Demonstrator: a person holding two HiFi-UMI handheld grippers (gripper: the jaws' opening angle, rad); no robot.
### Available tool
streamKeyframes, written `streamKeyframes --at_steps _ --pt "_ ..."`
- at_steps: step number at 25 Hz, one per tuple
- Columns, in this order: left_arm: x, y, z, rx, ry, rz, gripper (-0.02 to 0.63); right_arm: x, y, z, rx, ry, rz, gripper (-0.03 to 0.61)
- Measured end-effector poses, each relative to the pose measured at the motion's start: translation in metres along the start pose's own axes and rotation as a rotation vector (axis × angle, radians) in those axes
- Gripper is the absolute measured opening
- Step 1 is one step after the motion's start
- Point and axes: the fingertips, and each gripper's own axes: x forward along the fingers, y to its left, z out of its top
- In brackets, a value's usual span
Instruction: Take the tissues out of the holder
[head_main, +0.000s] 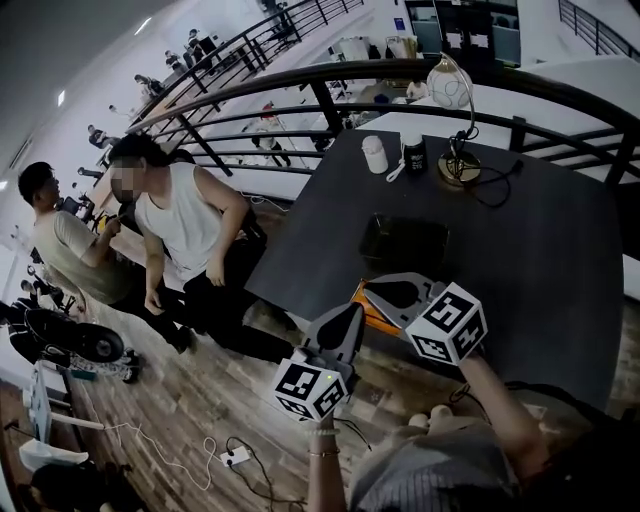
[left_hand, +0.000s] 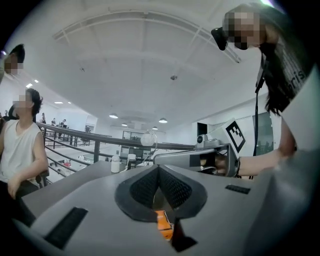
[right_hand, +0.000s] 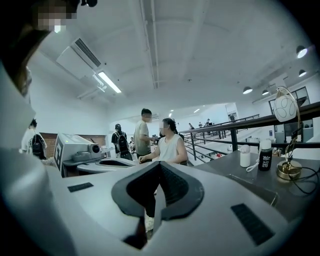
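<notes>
Plainly, in the head view both my claws hang off the table's (head_main: 560, 270) near edge: left claw (head_main: 345, 322) and right claw (head_main: 380, 292), each clenched on nothing. The dark tissue holder (head_main: 405, 245) sits at 12 o'clock from them, near but apart; I cannot make out tissues in it. I judge that coming down with the jaws closed would shove the holder, and that a one-clawed pull could lift it along with the tissue. Beyond it at 12 stand a white bottle (head_main: 375, 153), a dark bottle (head_main: 413, 152) and a globe lamp (head_main: 452, 95), before a railing (head_main: 300, 85). Wooden floor (head_main: 190, 400) and people lie at 9.

The left gripper view shows ribbed pads pressed together under a white ceiling.

The right gripper view shows pads met likewise, with the table at 3.
</notes>
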Motion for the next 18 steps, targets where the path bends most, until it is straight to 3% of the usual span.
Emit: streamKeyframes --at_steps 18 --pt "0.008 -0.012 0.023 0.06 -0.052 -0.003 0.008 -0.023 -0.004 0.019 -0.019 -0.132 -0.025 0.012"
